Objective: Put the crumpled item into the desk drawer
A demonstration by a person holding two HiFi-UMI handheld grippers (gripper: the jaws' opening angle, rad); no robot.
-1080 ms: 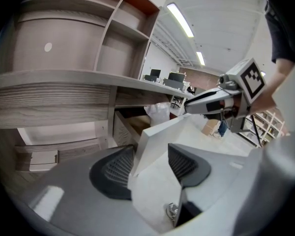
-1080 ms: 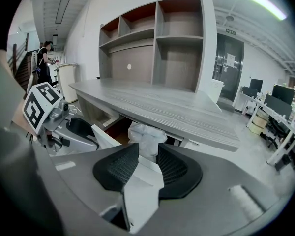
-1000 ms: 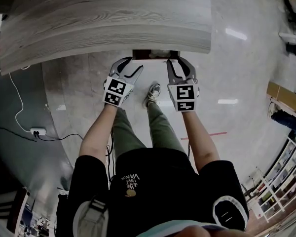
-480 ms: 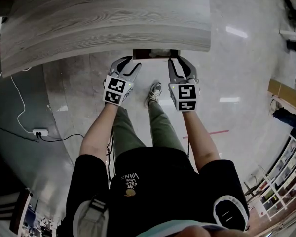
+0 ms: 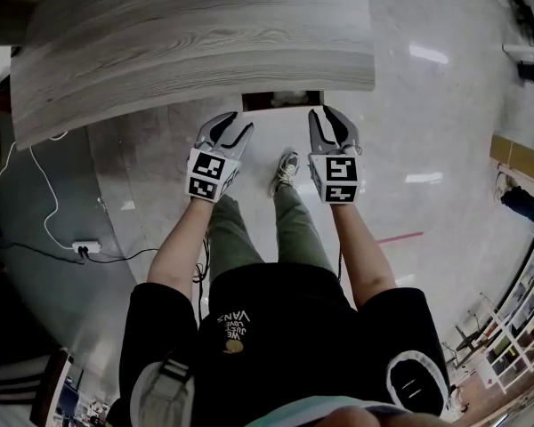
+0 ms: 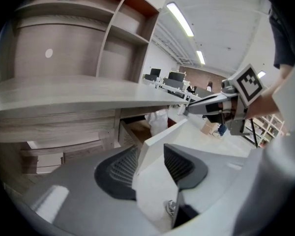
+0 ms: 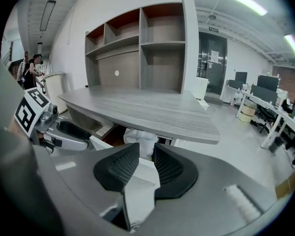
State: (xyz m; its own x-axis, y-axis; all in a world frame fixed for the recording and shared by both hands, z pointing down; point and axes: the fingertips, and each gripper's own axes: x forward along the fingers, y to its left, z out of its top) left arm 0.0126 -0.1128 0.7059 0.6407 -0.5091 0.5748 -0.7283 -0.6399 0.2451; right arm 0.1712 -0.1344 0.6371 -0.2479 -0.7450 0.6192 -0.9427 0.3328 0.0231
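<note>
The desk drawer (image 5: 282, 110) stands a little way out from under the grey wooden desk (image 5: 196, 43). A white crumpled item (image 5: 292, 99) lies inside it, also seen as a white crumpled item (image 7: 140, 137) past my right jaws. My left gripper (image 5: 230, 130) hangs at the drawer front's left corner. Its jaws have just been closing and now stand partly open, with only the white drawer front (image 6: 160, 139) showing between them. My right gripper (image 5: 331, 124) faces the right corner, jaws a narrow gap apart and holding nothing.
The person's legs and a shoe (image 5: 285, 165) are right below the drawer. A power strip (image 5: 82, 248) with cables lies on the floor at the left. Open shelves (image 7: 137, 48) rise behind the desk. Office desks and chairs stand far off to the right.
My left jaws have narrowed from wide open around the drawer's left corner. Both grippers sit slightly nearer the person. The drawer and the crumpled item look unchanged.
</note>
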